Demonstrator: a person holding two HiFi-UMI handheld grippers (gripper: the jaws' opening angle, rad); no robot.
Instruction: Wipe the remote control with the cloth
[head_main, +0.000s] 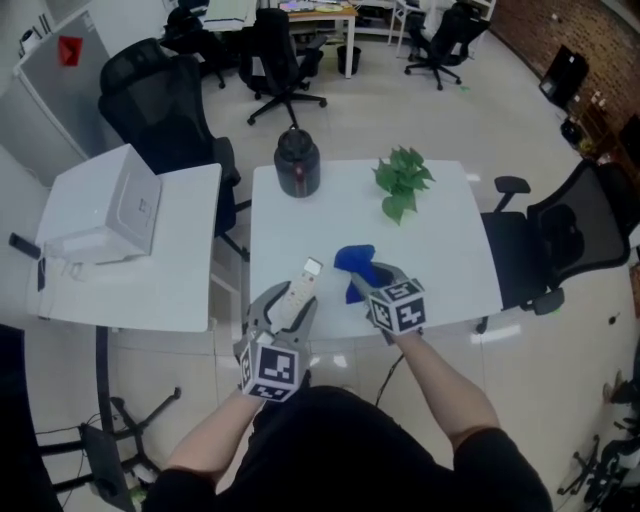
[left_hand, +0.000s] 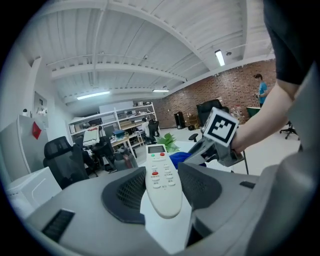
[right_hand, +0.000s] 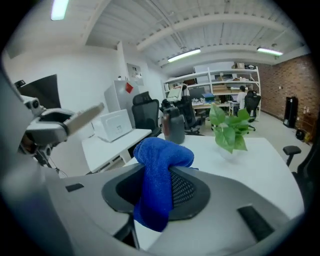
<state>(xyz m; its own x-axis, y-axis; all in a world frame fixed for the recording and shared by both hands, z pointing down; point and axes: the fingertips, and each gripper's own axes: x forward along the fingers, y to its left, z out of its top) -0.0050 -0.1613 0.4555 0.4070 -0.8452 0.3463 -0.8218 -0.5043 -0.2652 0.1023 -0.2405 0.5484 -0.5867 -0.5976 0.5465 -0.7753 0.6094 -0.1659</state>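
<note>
Pre-wipe hold over near desk (head_main: 450, 260) edge.
Left claw (head_main: 283, 312) clamped on remote control (left_hand: 161, 180), right claw (head_main: 375, 285) on blue cloth (right_hand: 159, 170); next, probably: cloth leftward onto button face.

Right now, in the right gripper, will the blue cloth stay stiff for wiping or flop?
Probably floppy: the blue cloth bulges above the jaws of the right gripper and droops below. Likely light; its fuzzy pile should resist slipping.

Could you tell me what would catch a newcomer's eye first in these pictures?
The bright blue cloth stands out most, bunched and clamped in the right gripper above the near edge of the white table. Next comes the white remote control, gripped by the left gripper beside it; a green plant stands farther back.
</note>
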